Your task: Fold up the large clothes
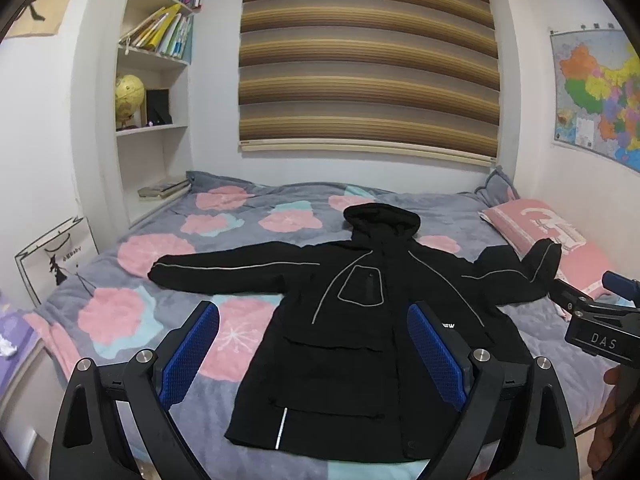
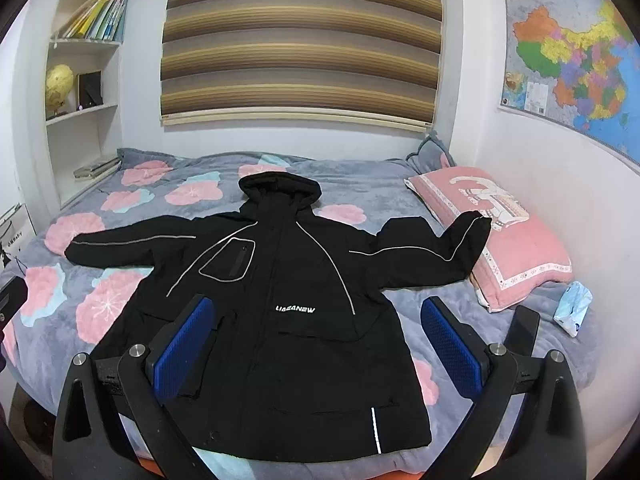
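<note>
A black hooded jacket [image 1: 352, 320] with grey piping lies flat, front up, on the bed, hood toward the window and both sleeves spread out. It also shows in the right wrist view [image 2: 280, 300]. My left gripper [image 1: 314, 320] is open and empty, held above the jacket's lower half. My right gripper [image 2: 318, 320] is open and empty, above the jacket's hem area; its body shows at the right edge of the left wrist view [image 1: 592, 320]. The right sleeve end [image 2: 468, 236] rests against the pillow.
The bed [image 2: 60, 320] has a grey blanket with pink flowers. A pink pillow [image 2: 500, 232] lies at the right by the wall. A tissue pack [image 2: 574, 308] lies beside it. White shelves [image 1: 156, 92] with books and a globe stand at the left.
</note>
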`<state>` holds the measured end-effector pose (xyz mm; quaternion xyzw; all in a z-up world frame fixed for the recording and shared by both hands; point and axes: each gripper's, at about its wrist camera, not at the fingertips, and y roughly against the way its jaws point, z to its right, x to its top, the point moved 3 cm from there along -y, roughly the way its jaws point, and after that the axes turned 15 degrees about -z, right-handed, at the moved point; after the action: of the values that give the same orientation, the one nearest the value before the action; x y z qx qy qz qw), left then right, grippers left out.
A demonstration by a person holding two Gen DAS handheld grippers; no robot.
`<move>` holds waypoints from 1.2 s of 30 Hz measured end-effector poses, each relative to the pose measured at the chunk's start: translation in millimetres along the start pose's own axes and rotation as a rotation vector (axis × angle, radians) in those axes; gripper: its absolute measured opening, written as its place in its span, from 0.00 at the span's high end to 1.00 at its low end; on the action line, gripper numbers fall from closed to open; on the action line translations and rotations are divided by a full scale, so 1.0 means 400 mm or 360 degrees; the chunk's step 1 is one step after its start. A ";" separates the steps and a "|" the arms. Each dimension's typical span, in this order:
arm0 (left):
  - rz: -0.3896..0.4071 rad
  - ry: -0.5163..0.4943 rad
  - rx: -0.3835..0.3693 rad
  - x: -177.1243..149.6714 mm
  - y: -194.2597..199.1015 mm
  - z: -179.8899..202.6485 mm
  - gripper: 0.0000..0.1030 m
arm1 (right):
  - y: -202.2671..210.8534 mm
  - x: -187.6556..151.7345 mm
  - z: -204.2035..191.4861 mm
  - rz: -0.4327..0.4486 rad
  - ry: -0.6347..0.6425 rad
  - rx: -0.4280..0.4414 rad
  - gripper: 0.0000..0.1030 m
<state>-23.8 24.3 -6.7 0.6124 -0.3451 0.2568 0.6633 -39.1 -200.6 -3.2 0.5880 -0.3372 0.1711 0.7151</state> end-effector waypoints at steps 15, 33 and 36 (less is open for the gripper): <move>-0.0063 -0.0127 0.0044 0.006 -0.110 0.076 0.07 | -0.135 0.023 -0.011 -0.0146 0.0037 0.0043 0.00; -0.0186 -0.0154 -0.0030 -0.007 -0.177 0.119 0.07 | -0.169 0.006 0.004 -0.0244 0.0031 0.0059 0.00; -0.0166 -0.0176 -0.0030 -0.012 -0.162 0.124 0.07 | -0.160 0.001 0.001 -0.0241 0.0036 0.0055 0.00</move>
<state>15.7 -31.9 -50.8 0.6365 -0.3513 0.1844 0.6614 2.0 -216.9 -49.4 0.6220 -0.2806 0.1290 0.7195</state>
